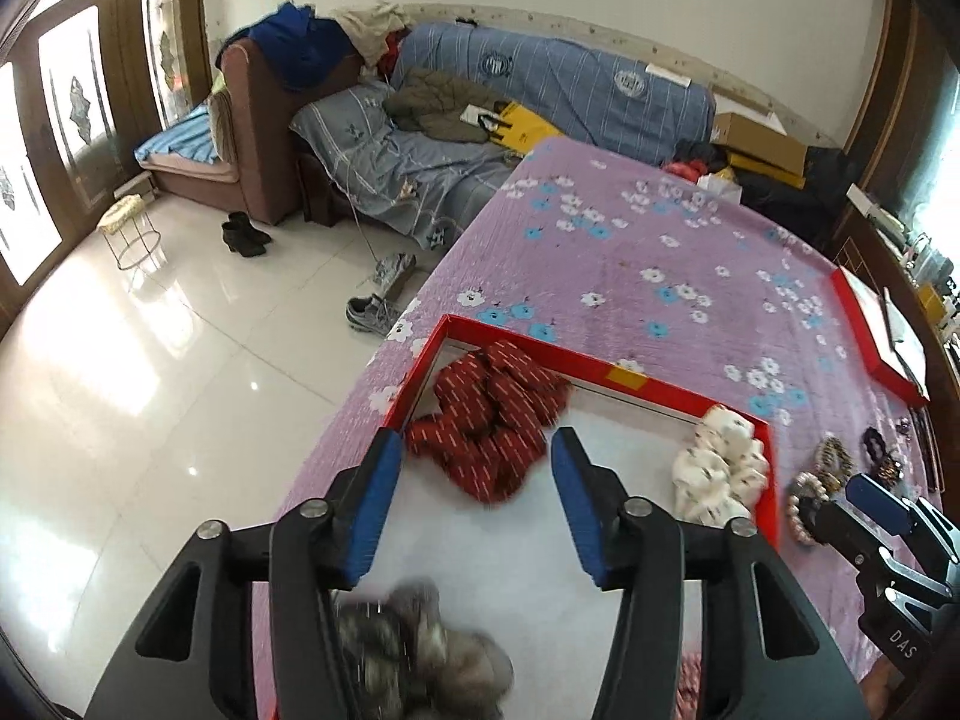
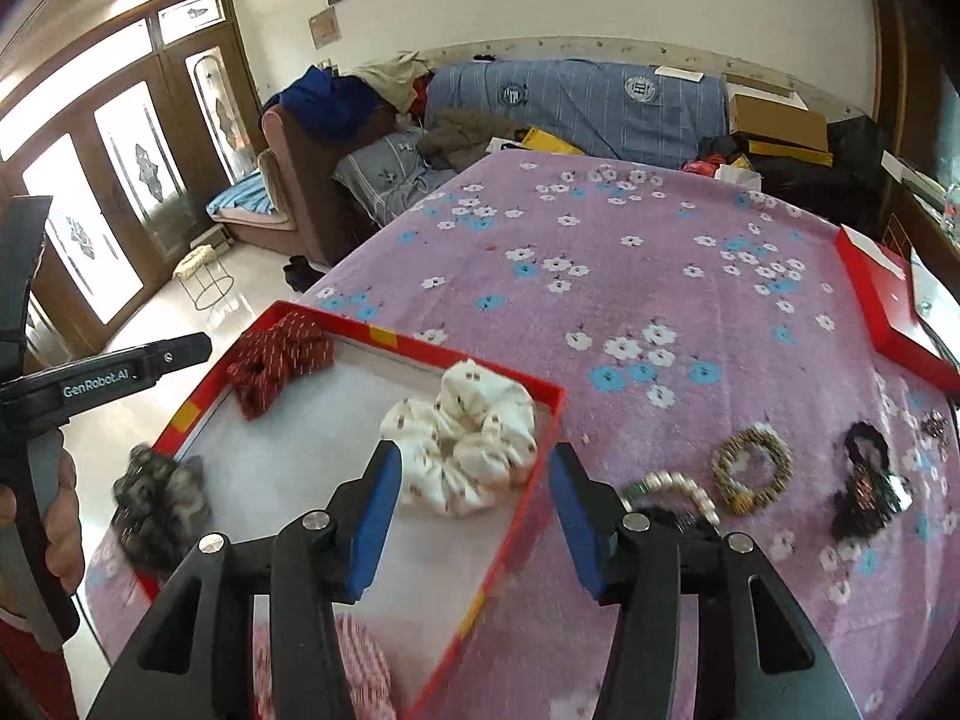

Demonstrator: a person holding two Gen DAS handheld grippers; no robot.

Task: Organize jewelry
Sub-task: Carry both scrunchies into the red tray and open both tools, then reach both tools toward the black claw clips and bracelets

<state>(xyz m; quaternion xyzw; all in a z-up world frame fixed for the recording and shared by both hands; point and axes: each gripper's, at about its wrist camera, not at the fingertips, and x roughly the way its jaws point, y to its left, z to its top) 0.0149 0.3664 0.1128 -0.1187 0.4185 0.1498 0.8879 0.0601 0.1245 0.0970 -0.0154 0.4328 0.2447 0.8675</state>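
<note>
The red tray (image 2: 543, 387) on the purple floral bedspread (image 2: 600, 252) is the collecting place, and it already holds four scrunchies: a dark red one (image 2: 279, 363) in its far left corner, a white one (image 2: 462, 450) against its far right wall, a grey one (image 2: 159, 495) at its near left edge, and a pink-and-white one (image 2: 360, 669) at its near side, partly hidden under the gripper. Just outside the tray's right wall lies a pearl bracelet (image 2: 669, 489); farther right of the tray sit a gold beaded bracelet (image 2: 750, 468) and then a dark beaded piece (image 2: 864, 483). A red lid (image 2: 888, 306) lies well apart from the tray, toward the bed's right edge.

The right gripper (image 2: 474, 516) hangs over the tray's right wall with its blue pads spread and nothing between them. The left gripper (image 1: 474, 504) hovers over the tray's interior, likewise spread and empty, the dark red scrunchie just beyond its tips.

By my reading, the scrunchies are sorted and the step in hand is fetching the loose bracelets. The next move likely calls for the right gripper to swing right of the tray wall, come down over the pearl bracelet, and close across the strand; it looks thin and lies flat on soft fabric, so the pads would need to reach low without snagging the cloth.
</note>
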